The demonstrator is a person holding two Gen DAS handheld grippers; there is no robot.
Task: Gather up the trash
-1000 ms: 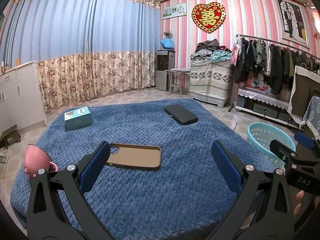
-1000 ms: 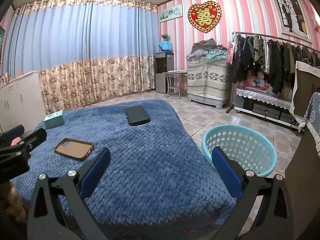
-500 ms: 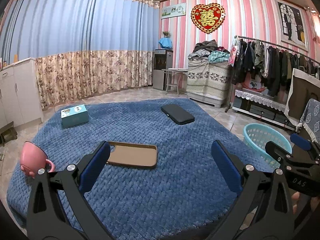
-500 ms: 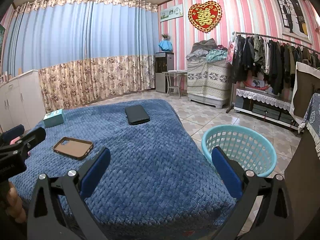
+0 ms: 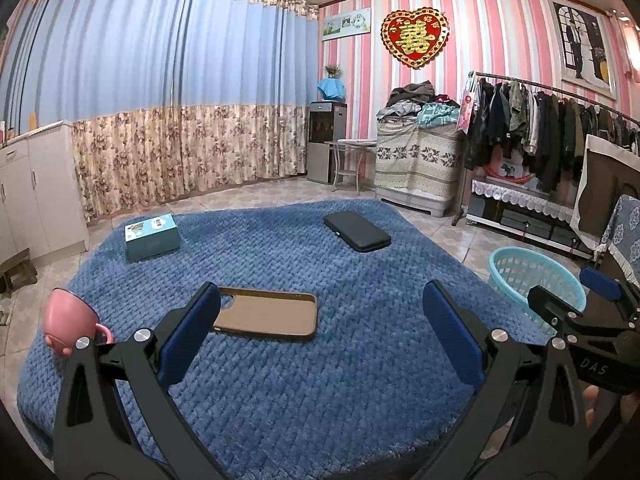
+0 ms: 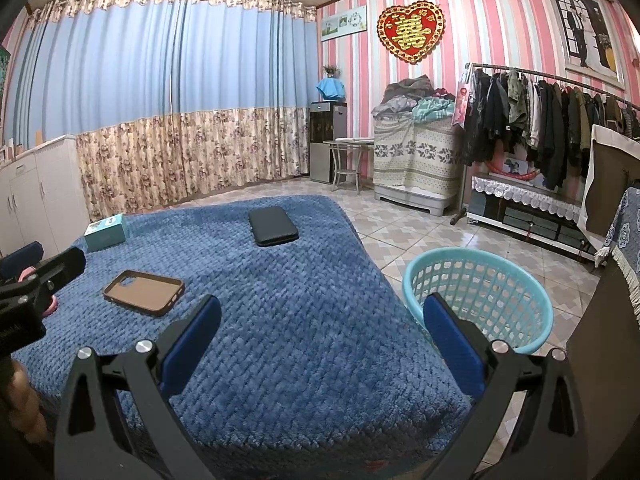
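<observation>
Brown phone case [image 5: 264, 317] flat on blue blanket [image 5: 280, 380]; long axis left-right, camera cutout leftward

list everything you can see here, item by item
blanket: 1, blue, covering the raised surface
phone case: 1, brown, lying flat, near side of blanket
black case: 1, black, flat, far side of blanket
box: 1, teal, far left of blanket
cup: 1, pink, left edge of blanket
basket: 1, teal, on tiled floor right of blanket
clothes rack: 1, dark garments, right wall
curtains: blue over floral, back wall
left tongs: 1, black with blue pads, open, empty
right tongs: 1, same, open, empty
</observation>
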